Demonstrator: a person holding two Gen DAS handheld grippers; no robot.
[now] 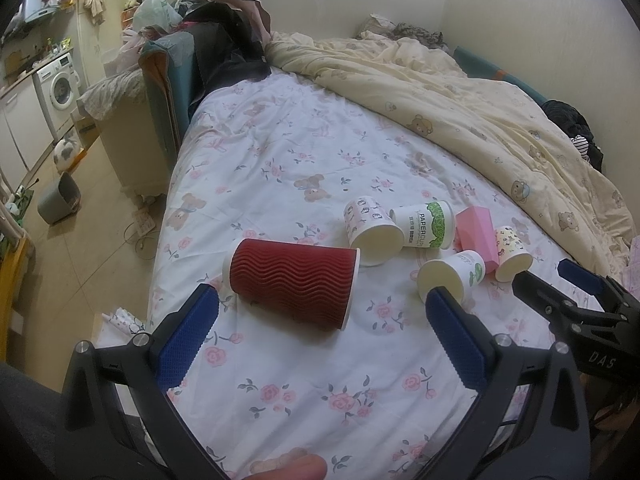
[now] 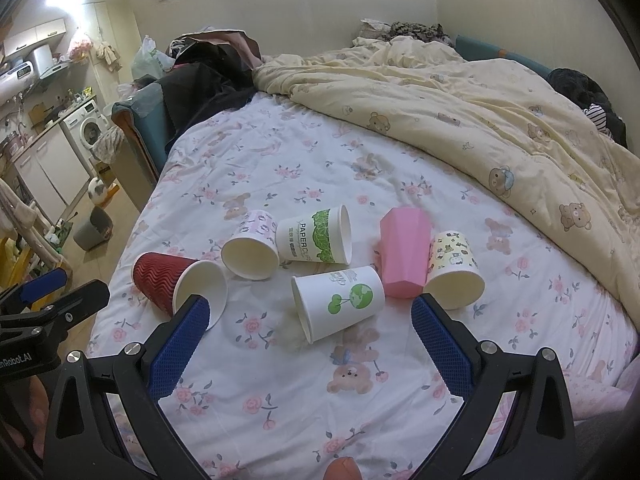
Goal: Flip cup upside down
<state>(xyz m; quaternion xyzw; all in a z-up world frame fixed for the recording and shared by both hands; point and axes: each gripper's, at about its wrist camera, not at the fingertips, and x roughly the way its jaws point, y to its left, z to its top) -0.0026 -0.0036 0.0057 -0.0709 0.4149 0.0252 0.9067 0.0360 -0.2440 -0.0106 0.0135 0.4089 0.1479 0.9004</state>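
The bed sheet is showing white with pink roses, grey-green leaves and brown teddy bears. The quilt is showing pale yellow, dotted with small bear faces. The ribbed cup is wearing dark red wavy ridges, with a white inside. The printed cup is showing white with a green leaf pattern and dark "PAPERCUP" lettering. The globe cup is showing white with a green globe and green sprout. The faceted cup is showing plain pink. The cartoon cup is showing cream with small coloured animal figures, and the pale cup is showing white-pink with tiny dark-outlined faces. The left gripper and right gripper are both showing black frames with textured blue pads.
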